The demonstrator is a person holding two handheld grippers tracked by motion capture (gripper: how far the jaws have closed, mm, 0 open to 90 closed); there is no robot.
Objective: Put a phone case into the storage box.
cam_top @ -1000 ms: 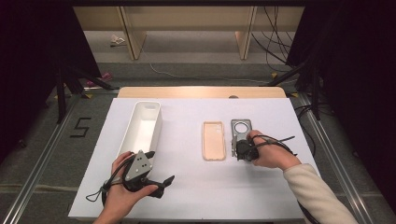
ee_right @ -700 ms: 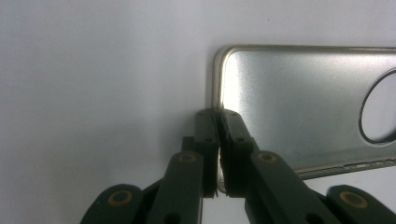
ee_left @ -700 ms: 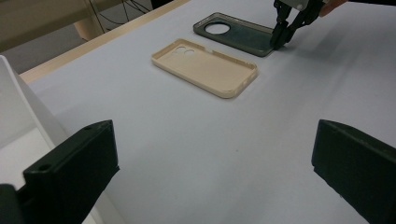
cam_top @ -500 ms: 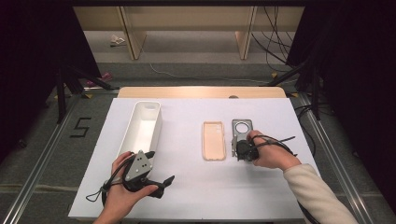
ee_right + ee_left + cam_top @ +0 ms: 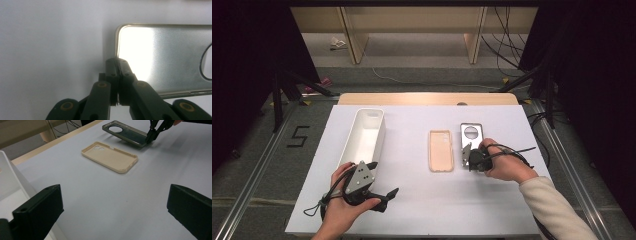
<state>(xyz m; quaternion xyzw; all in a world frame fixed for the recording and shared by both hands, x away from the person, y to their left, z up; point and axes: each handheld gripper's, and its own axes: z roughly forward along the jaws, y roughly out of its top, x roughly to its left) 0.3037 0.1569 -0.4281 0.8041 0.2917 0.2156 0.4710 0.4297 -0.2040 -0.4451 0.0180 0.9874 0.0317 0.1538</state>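
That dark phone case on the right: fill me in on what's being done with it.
A person is working with a gripper in each hand. The right gripper has its fingers shut on the near edge of the dark phone case, which the left gripper view shows tilted, near end raised off the white table. The beige phone case lies flat beside it, untouched. The left gripper waits open near the white bin, holding nothing.
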